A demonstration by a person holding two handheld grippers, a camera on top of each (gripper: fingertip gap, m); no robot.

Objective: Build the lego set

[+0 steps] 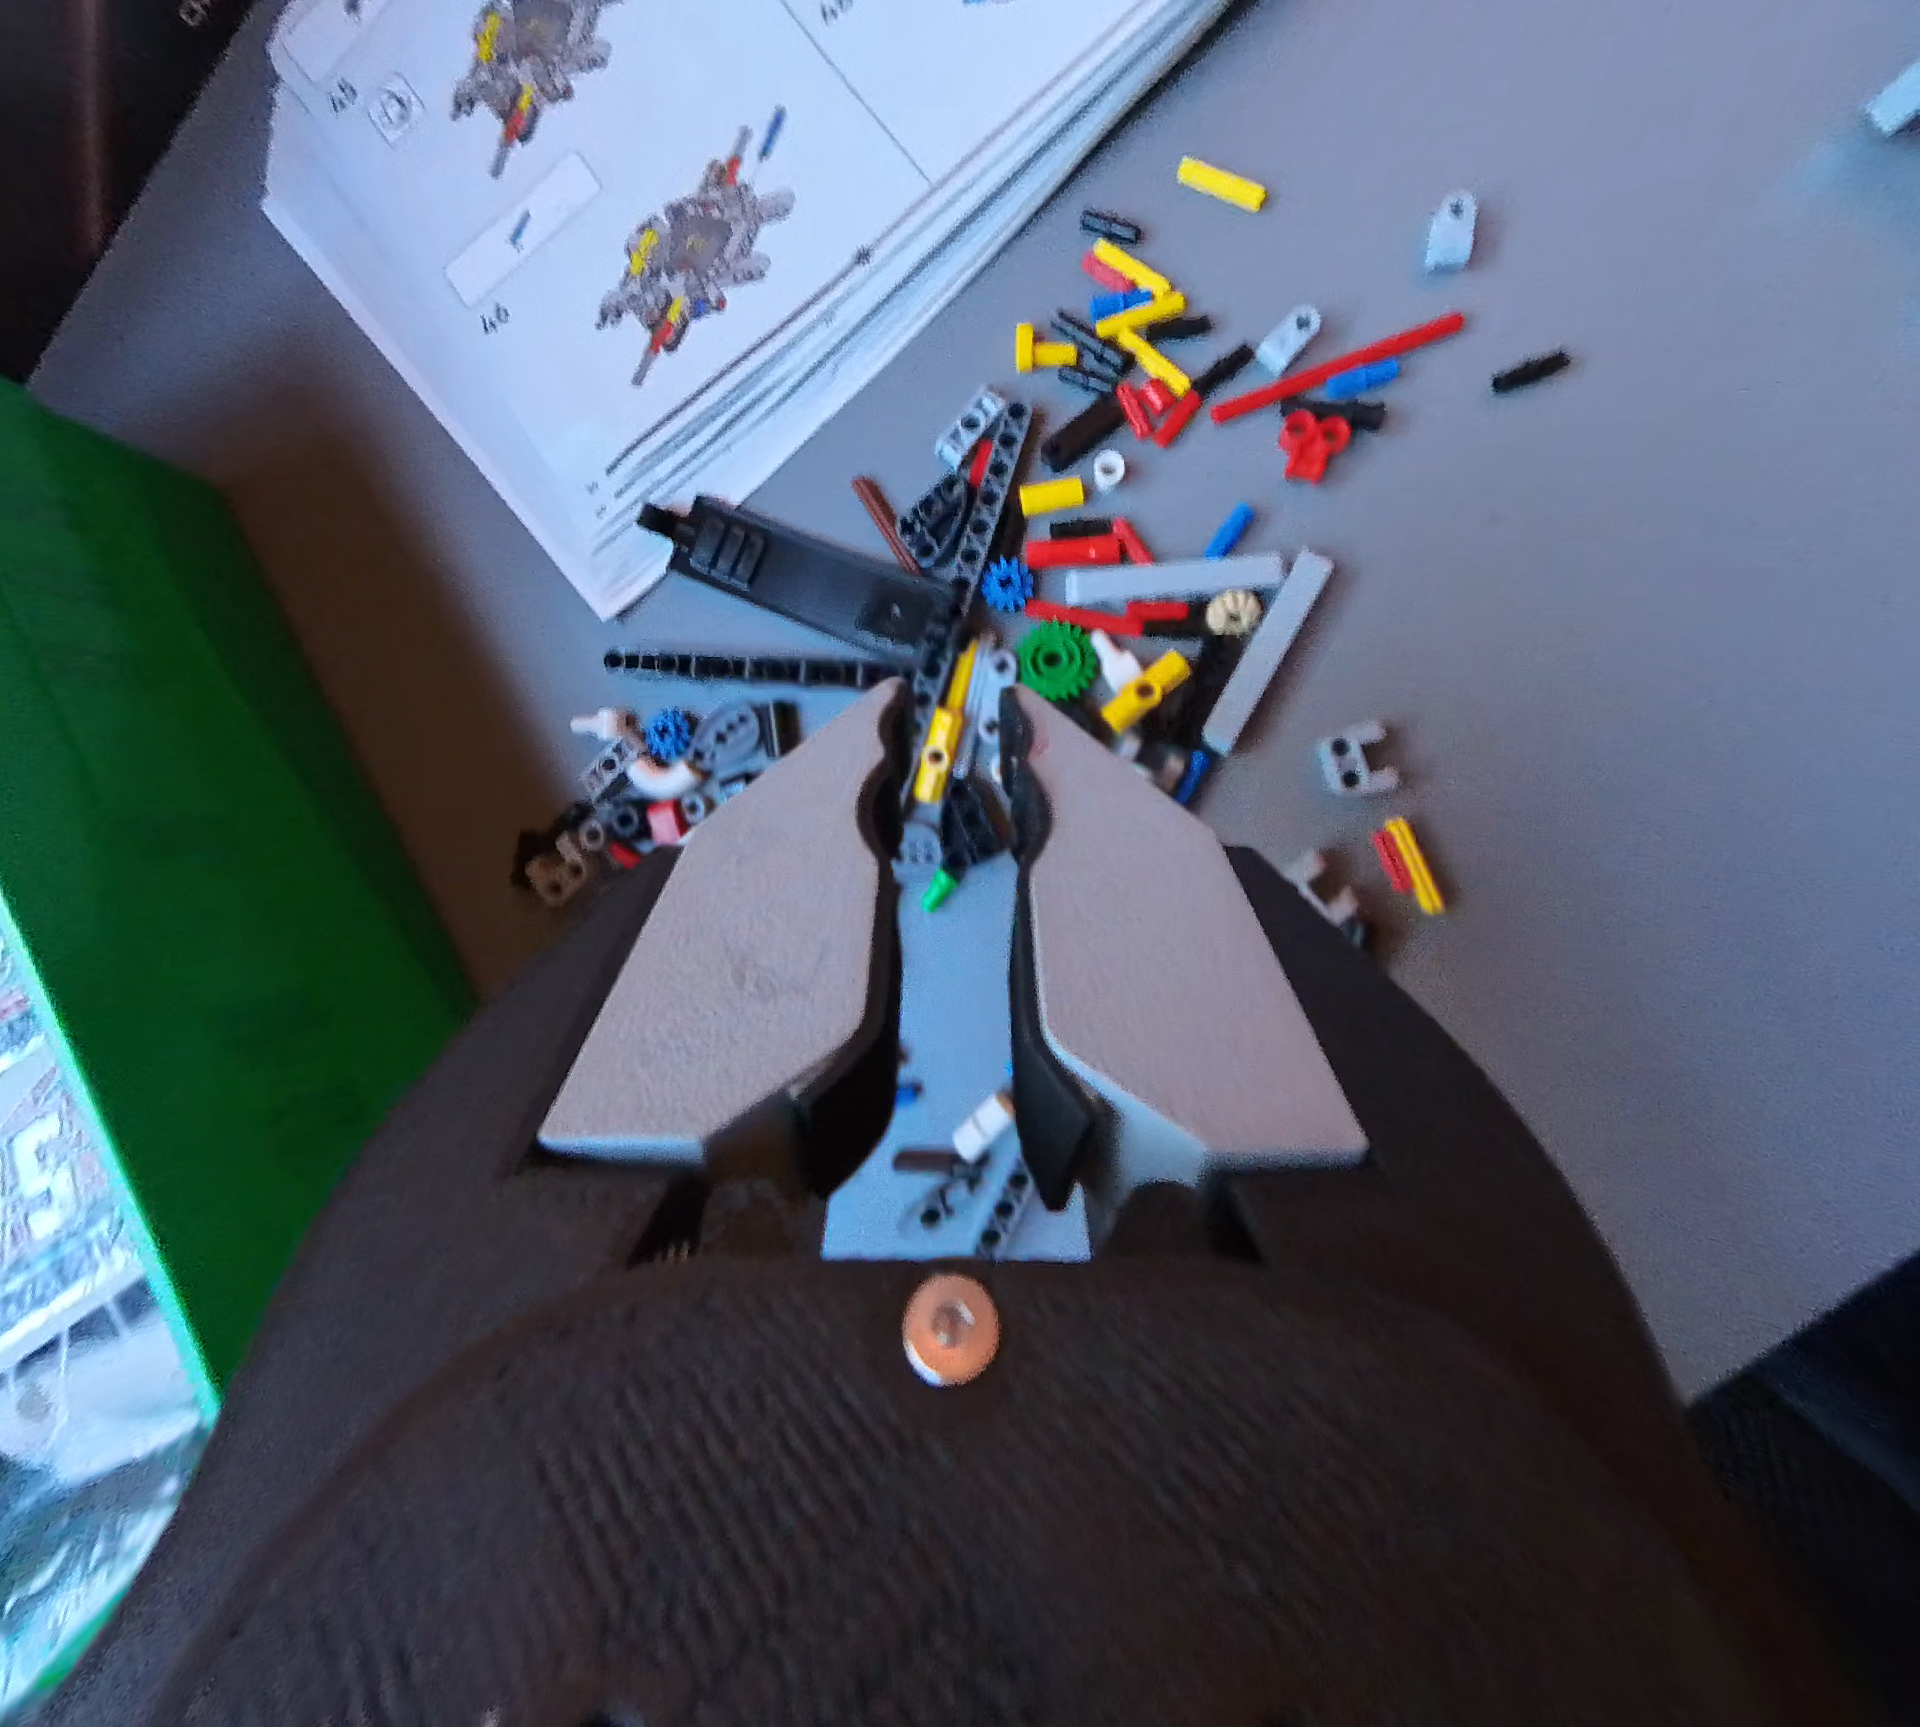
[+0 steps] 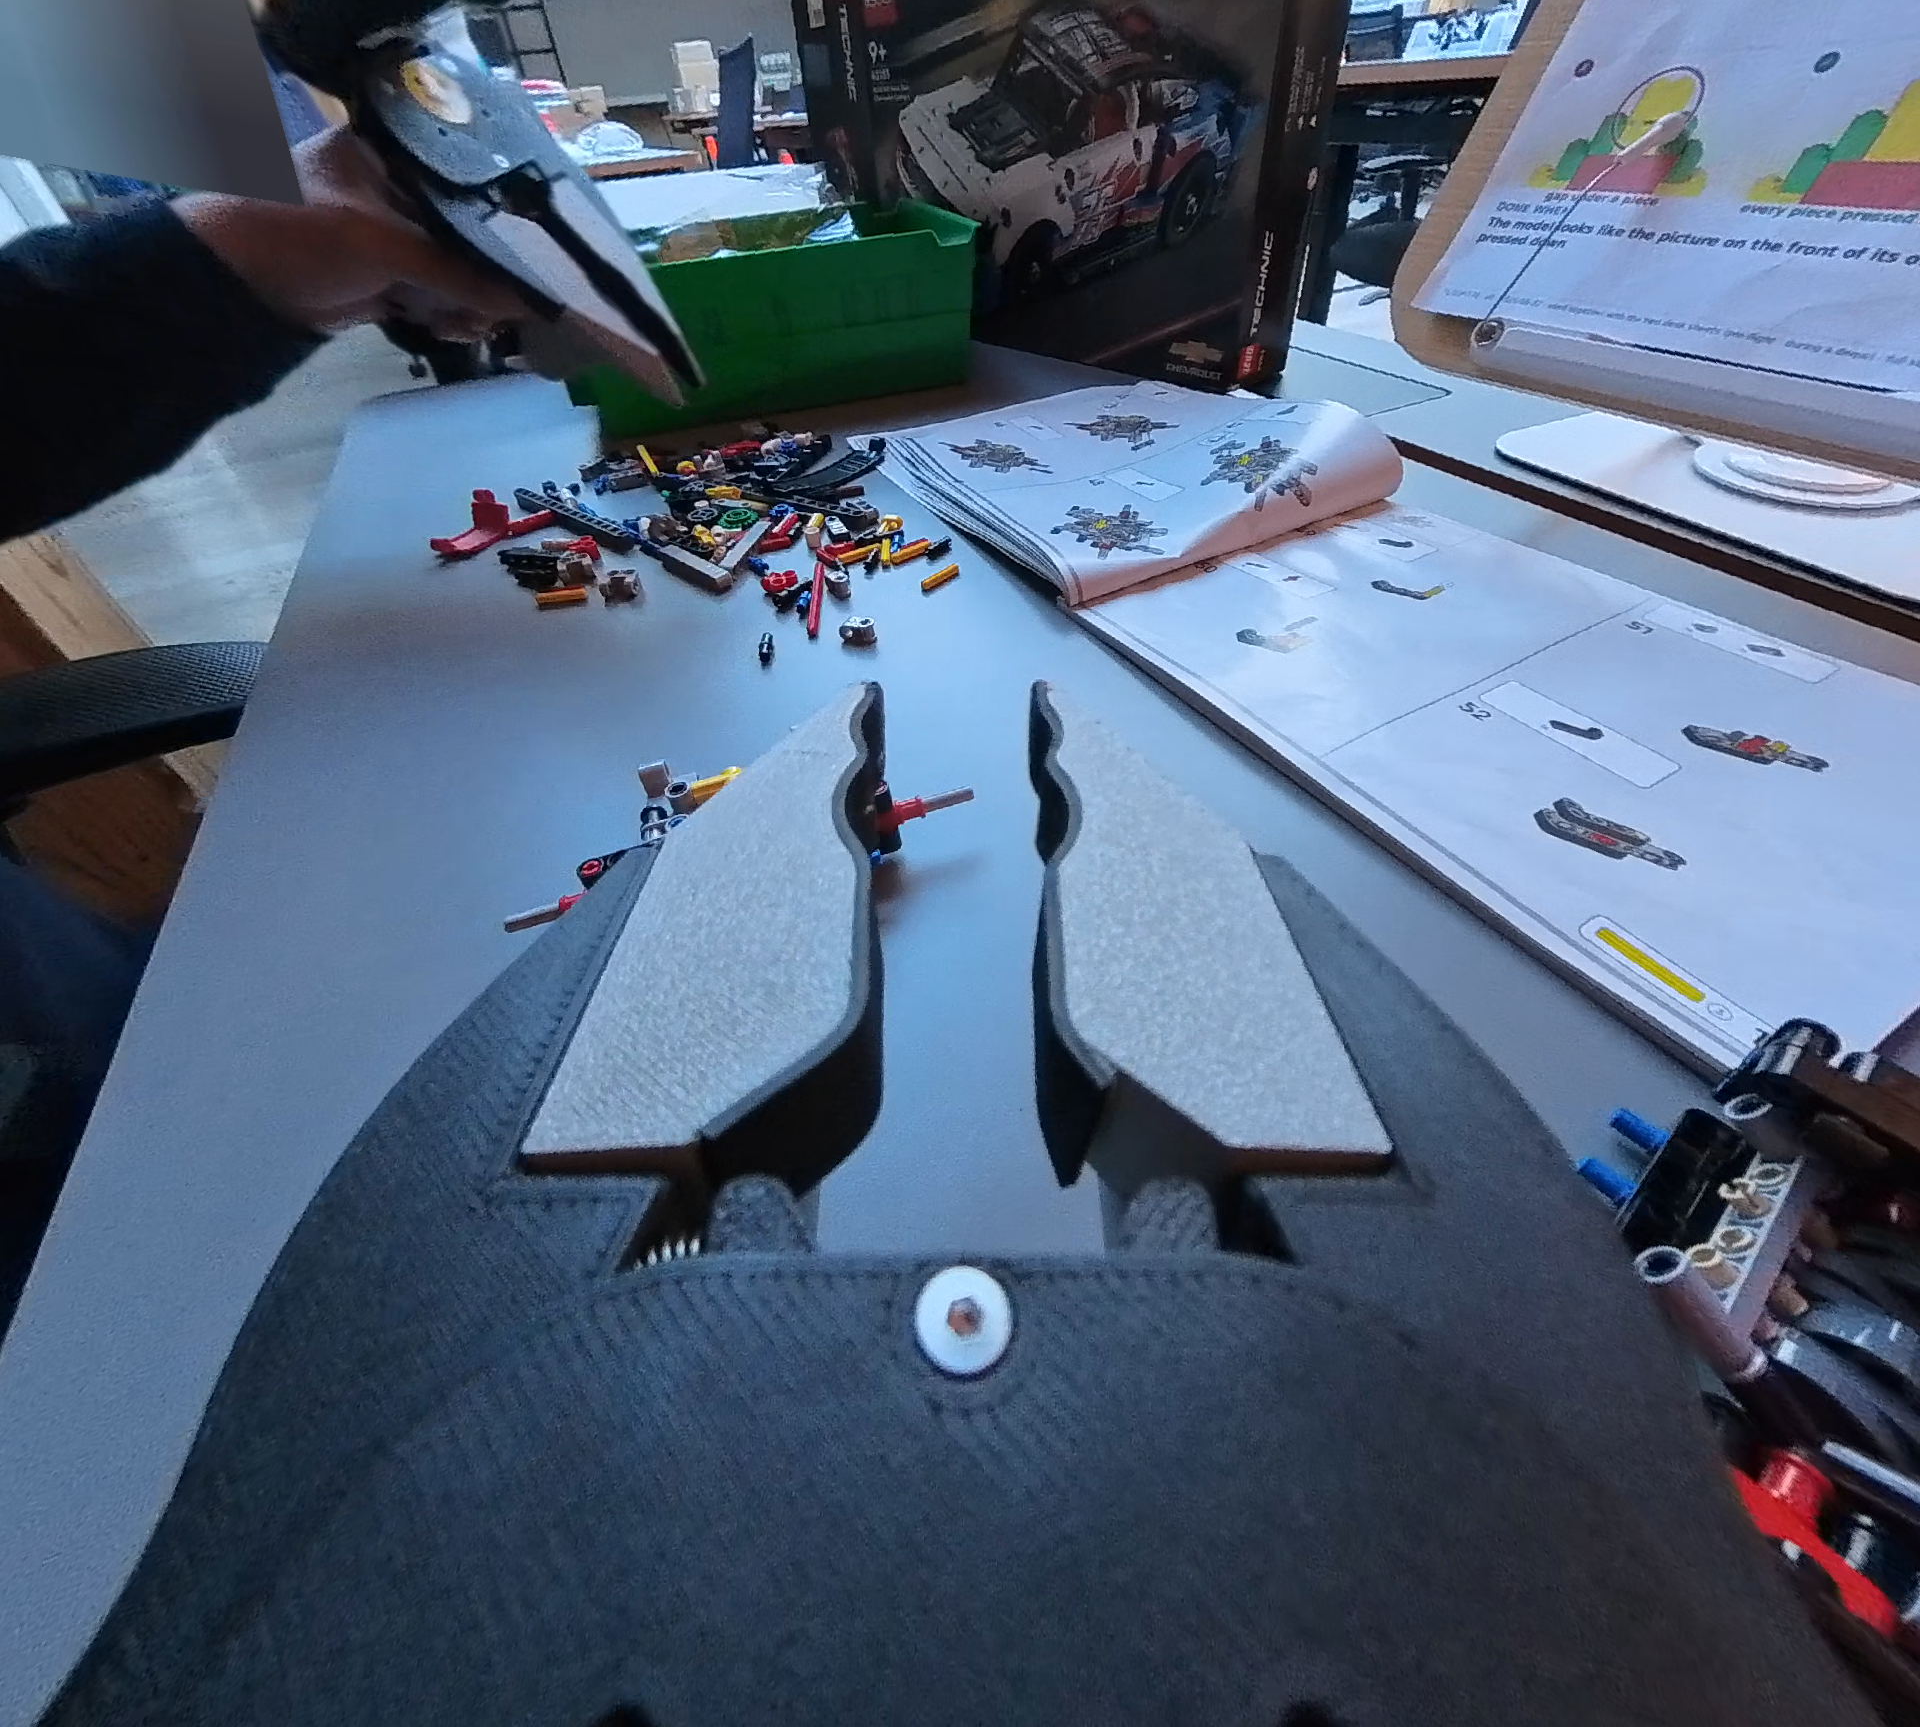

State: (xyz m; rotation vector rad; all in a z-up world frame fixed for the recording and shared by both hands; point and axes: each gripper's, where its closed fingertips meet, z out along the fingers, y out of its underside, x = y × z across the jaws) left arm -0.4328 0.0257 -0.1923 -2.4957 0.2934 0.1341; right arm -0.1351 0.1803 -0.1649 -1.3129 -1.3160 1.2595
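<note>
Loose building pieces (image 1: 1091, 534) lie in a pile on the grey surface (image 2: 416, 742). The left gripper (image 1: 956, 711) is raised over that pile, jaws narrowly parted and gripping nothing that shows. The right gripper (image 2: 956, 701) is well short of the pile, jaws wide and bare, a red-and-grey axle piece (image 2: 914, 807) just inside one finger. Beyond the pile stands a green bin (image 2: 810, 295), and beside it lies an open booklet (image 2: 1143, 472).
</note>
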